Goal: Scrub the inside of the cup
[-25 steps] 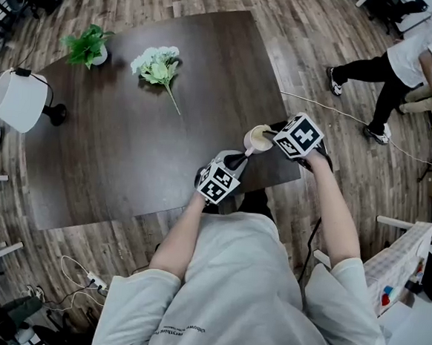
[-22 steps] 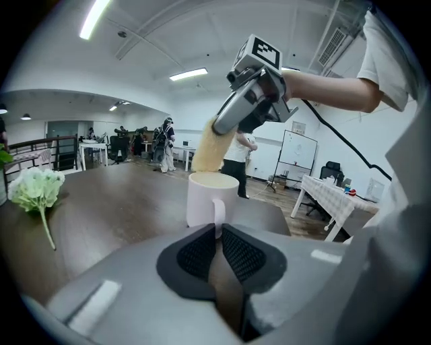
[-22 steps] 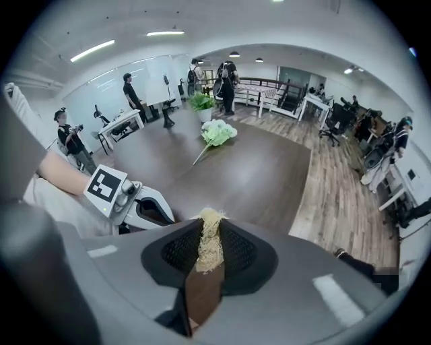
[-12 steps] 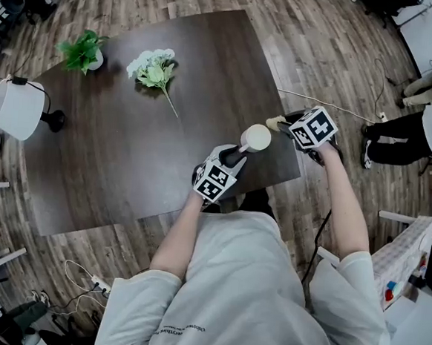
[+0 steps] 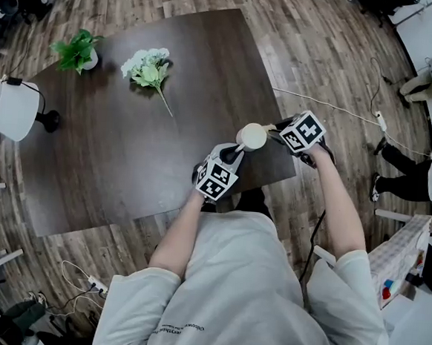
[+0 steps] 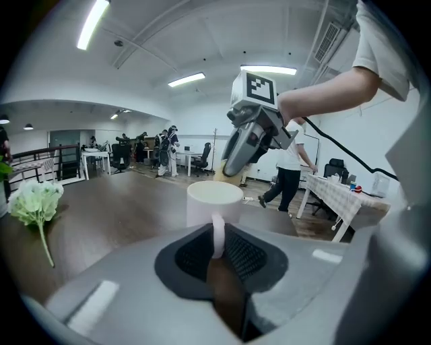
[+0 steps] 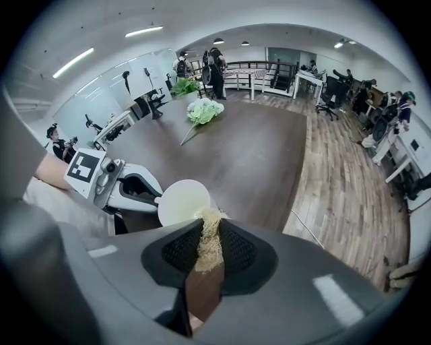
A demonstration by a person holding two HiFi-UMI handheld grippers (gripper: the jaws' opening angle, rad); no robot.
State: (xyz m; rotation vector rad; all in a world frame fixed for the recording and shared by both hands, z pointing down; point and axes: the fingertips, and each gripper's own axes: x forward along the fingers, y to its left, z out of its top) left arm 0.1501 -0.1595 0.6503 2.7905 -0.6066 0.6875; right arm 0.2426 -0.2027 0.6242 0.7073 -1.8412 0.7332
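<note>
Left gripper (image 5: 234, 155) clamped on cup (image 5: 252, 136) handle, cup held over table (image 5: 127, 161) edge. Right gripper (image 5: 275, 128) angled toward it, jaws pinching fibrous scrubber (image 7: 207, 237) near rim.

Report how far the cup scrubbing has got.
Done: both pickups. The left gripper is shut on the handle of the cup, holding it above the table. The right gripper is shut on a fibrous scrubber. In hand: the scrubber's tip sits at the cup's mouth; whether it is inside I cannot tell. Left: the scrubbing inside, then putting both down.
</note>
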